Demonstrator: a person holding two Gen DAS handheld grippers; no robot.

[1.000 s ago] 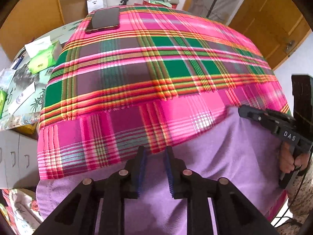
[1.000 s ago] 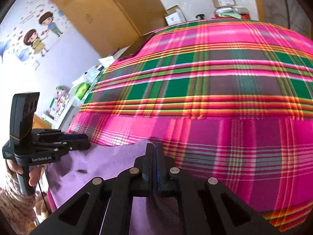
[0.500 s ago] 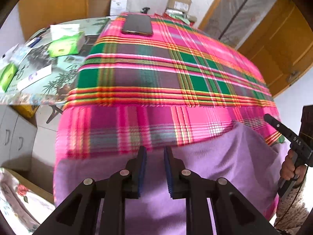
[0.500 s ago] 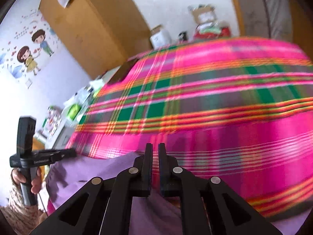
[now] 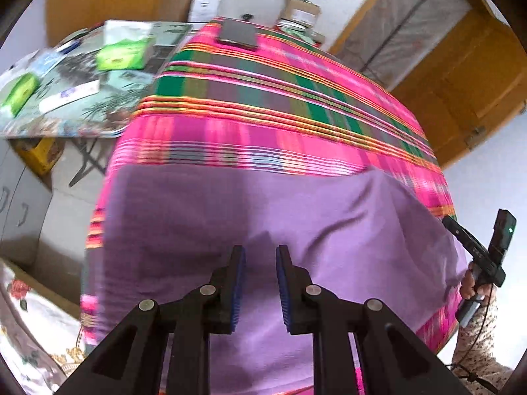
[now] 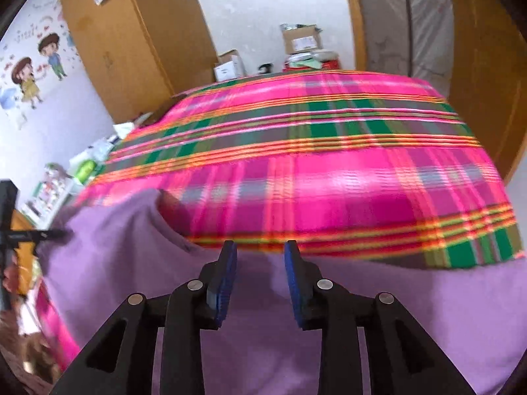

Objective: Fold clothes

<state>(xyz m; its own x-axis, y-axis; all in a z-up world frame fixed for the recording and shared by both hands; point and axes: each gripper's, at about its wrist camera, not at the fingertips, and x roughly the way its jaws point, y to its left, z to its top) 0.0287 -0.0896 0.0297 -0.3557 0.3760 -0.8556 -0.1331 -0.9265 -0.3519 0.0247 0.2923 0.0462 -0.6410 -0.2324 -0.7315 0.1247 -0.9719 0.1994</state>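
Observation:
A purple garment [image 5: 296,223] lies spread over the near part of a table with a pink, green and orange plaid cloth [image 5: 263,98], and its lower part hangs over the near edge. My left gripper [image 5: 260,261] hovers over the middle of the garment, open, with nothing between its blue pads. In the right wrist view the garment [image 6: 131,250] fills the bottom, with a rumpled fold at its far left corner. My right gripper [image 6: 260,248] is open above it, near the plaid cloth [image 6: 329,164]. Each gripper shows at the other view's edge, held by a hand [image 5: 469,284].
A dark phone [image 5: 237,34] lies at the far edge of the plaid cloth. A side table [image 5: 98,105] on the left holds green boxes [image 5: 123,54] and papers. Cardboard boxes [image 6: 301,41], a wooden wardrobe [image 6: 131,49] and wooden doors [image 5: 461,75] stand behind.
Both grippers have drawn back toward the near edge. The right jaws, shut on the purple garment a second ago, have parted wide. The left jaws have also widened. More of the garment shows.

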